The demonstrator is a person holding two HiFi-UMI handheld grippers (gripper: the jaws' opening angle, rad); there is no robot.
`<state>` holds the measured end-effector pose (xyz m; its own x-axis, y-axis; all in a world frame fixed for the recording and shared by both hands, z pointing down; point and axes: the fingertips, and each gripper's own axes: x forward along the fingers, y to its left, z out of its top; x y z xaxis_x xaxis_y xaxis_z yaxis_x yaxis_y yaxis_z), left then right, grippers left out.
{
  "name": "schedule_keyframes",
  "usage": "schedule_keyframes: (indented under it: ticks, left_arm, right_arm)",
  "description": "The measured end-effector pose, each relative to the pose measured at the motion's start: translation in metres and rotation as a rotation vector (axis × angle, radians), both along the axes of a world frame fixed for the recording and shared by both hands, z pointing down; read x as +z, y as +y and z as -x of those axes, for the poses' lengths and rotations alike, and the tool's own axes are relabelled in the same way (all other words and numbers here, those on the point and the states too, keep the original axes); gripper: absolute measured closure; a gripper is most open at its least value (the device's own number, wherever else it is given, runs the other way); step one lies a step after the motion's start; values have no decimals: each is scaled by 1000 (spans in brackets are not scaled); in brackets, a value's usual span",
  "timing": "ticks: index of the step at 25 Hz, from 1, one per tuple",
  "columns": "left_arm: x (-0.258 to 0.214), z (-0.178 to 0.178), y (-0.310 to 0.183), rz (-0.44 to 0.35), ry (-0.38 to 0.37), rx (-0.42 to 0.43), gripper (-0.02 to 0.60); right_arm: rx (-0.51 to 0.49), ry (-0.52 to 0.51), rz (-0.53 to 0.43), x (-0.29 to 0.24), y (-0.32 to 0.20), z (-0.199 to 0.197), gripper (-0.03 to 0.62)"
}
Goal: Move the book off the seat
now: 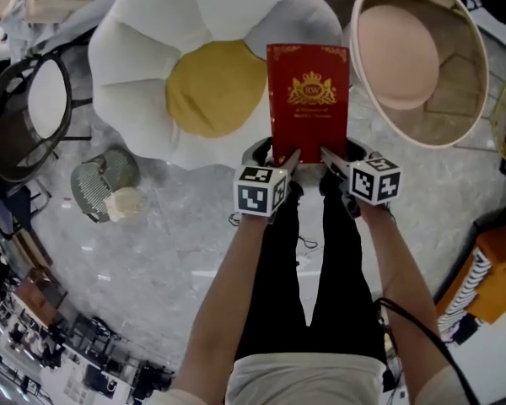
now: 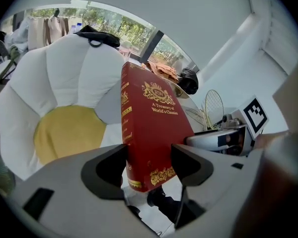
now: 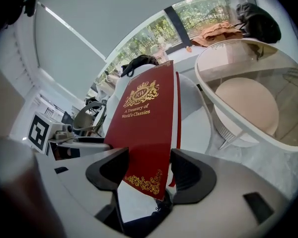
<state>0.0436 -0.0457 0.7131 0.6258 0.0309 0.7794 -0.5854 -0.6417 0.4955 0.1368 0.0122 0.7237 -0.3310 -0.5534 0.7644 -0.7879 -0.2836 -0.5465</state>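
A red hardback book (image 1: 309, 99) with gold lettering is held up in the air, its cover facing me, in front of the white flower-shaped seat (image 1: 139, 49) with a yellow centre (image 1: 215, 87). My left gripper (image 1: 288, 160) is shut on the book's lower left corner (image 2: 149, 175). My right gripper (image 1: 327, 159) is shut on the lower right corner (image 3: 148, 177). In the left gripper view the spine (image 2: 126, 128) faces the camera, and the seat (image 2: 64, 98) lies behind the book. The book touches nothing but the jaws.
A round cream basket chair (image 1: 417, 53) with a beige cushion stands right of the seat. A black-framed chair (image 1: 29, 108) is at the left. A green woven object (image 1: 101, 184) lies on the marble floor (image 1: 152, 251). An orange item (image 1: 497, 272) sits at the right edge. My legs are below.
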Motion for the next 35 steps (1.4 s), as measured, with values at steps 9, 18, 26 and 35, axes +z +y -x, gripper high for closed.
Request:
schedule_keyframes:
  ticks: [9, 18, 26, 35]
  left_arm:
    - [-21, -51, 15, -18, 6, 51, 296]
    - [-22, -107, 43, -13, 9, 68, 296]
    - [-17, -166, 78, 5, 22, 86, 296]
    - [3, -225, 109, 28, 32, 129, 296]
  right_arm:
    - [60, -8, -18, -19, 20, -48, 312]
    - [90, -6, -18, -20, 49, -101, 312]
    - [120, 7, -4, -18, 86, -159, 312]
    - [179, 7, 13, 0, 123, -214, 312]
